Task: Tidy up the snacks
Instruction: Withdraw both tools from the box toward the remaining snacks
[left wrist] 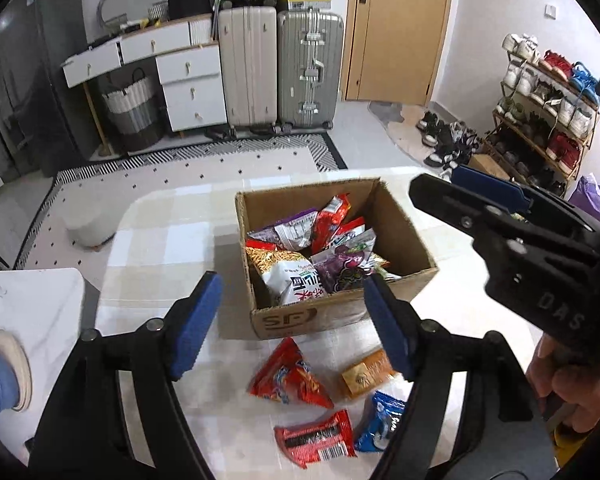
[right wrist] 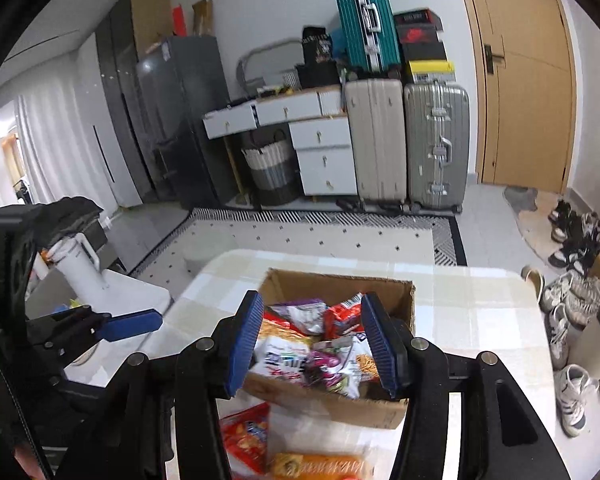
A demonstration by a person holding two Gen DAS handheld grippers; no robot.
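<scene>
While a checked cloth covers the surface (left wrist: 172, 216), suitcases (left wrist: 276, 72) line the far wall. The cardboard box (left wrist: 396, 224) reads "SF". Both grippers' jaws stand spread, empty.

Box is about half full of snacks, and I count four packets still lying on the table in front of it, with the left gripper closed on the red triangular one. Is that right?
Not quite. The left gripper is open and holds nothing; the red triangular packet lies on the table below it, as the left wrist view shows. The rest holds: four packets still lie in front of the cardboard box with its snacks.
</scene>
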